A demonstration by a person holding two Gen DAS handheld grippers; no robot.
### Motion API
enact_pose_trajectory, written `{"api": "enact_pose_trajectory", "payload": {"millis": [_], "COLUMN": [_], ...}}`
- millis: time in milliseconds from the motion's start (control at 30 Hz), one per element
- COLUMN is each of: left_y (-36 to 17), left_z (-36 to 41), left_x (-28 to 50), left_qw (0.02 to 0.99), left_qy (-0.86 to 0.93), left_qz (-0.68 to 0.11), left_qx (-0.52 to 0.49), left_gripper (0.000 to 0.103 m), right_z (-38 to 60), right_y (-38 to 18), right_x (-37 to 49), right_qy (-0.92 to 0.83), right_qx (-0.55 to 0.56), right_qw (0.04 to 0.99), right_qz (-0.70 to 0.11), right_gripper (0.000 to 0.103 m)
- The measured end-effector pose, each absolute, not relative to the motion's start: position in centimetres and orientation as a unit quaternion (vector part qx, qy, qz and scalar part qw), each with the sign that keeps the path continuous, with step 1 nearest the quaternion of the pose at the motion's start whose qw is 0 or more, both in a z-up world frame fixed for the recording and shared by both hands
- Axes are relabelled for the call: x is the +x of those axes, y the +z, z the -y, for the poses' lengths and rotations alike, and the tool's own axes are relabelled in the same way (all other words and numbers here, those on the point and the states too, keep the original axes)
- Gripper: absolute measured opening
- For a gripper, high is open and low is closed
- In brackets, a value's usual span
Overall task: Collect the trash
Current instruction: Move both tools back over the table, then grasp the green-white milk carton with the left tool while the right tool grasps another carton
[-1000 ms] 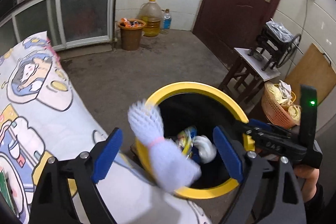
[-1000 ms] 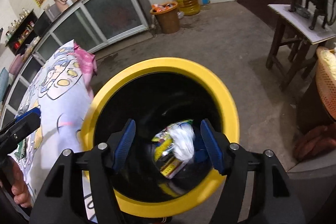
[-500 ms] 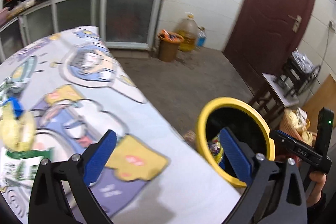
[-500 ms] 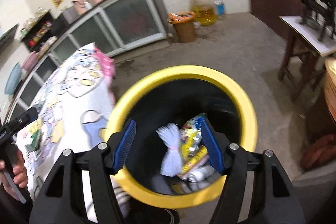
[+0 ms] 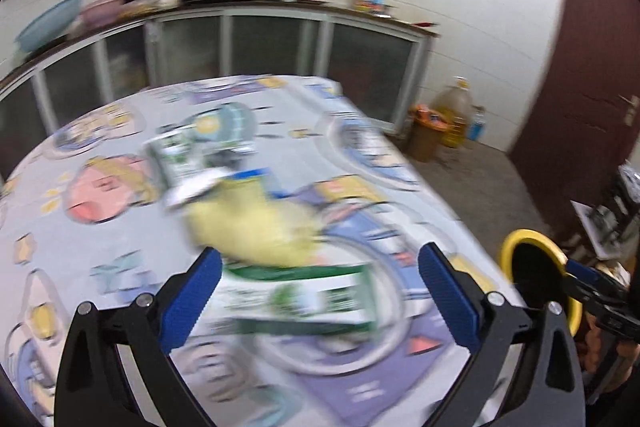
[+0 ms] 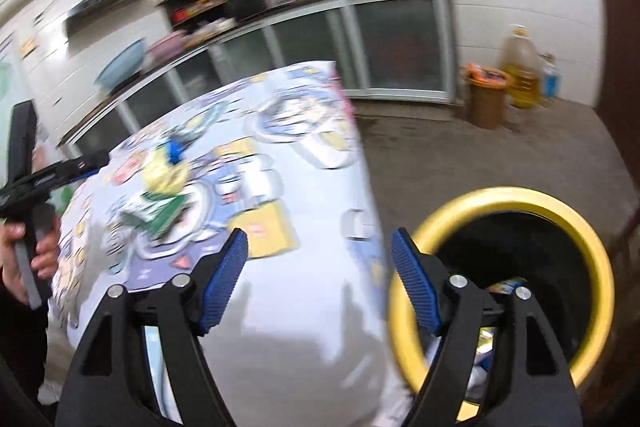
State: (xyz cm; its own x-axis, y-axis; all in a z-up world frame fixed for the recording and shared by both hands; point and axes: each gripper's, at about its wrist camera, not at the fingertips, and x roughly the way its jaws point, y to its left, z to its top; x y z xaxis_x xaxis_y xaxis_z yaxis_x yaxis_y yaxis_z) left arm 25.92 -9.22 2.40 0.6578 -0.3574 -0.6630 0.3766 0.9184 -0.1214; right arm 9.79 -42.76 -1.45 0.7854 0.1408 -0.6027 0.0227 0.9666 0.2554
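My left gripper (image 5: 320,291) is open and empty above the table with the cartoon-print cloth (image 5: 120,227). Just ahead of it lie a green-and-white carton (image 5: 296,295), a crumpled yellow wrapper (image 5: 256,227) and a second green-and-white packet (image 5: 180,163); the view is blurred. My right gripper (image 6: 320,279) is open and empty, between the table edge and the black bin with a yellow rim (image 6: 560,211), which holds wrappers. The bin also shows at the right of the left wrist view (image 5: 516,239). The carton (image 6: 156,211) and yellow wrapper (image 6: 164,175) show in the right wrist view.
A glass-front counter (image 5: 280,43) runs along the back wall. A brown waste bin (image 6: 486,99), an oil jug (image 6: 520,67) and a blue bottle (image 6: 550,79) stand on the floor by it. A dark red door (image 5: 580,87) is at right.
The white tied bundle dropped from my left gripper into the bin. Both grippers then swung left from the bin toward the table; the left now faces the trash on the cloth.
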Motion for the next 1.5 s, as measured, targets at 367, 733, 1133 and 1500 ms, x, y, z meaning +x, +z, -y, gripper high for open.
{"api": "enact_pose_trajectory", "payload": {"millis": [367, 733, 1133, 1500], "left_y": [1.2, 0.8, -2.3, -5.0], "left_z": [-3.2, -3.1, -1.1, 2.0], "left_x": [29.3, 38.1, 51.7, 55.9], "left_qw": [0.913, 0.88, 0.796, 0.784], "left_qy": [-0.076, -0.079, -0.051, -0.05], "left_qz": [-0.401, -0.463, -0.588, -0.603], "left_qx": [-0.02, -0.075, -0.137, -0.136], "left_gripper": [0.095, 0.095, 0.095, 0.095], "right_z": [32.2, 26.1, 22.6, 21.8], "right_y": [-1.1, -1.9, -2.8, -4.0], "right_x": [14.5, 20.5, 25.4, 27.8], "right_qy": [0.159, 0.222, 0.279, 0.307], "right_qx": [0.021, -0.059, -0.107, -0.093], "right_qw": [0.928, 0.905, 0.875, 0.857], "right_qz": [-0.337, -0.358, -0.38, -0.403], "right_gripper": [0.083, 0.088, 0.088, 0.087]}}
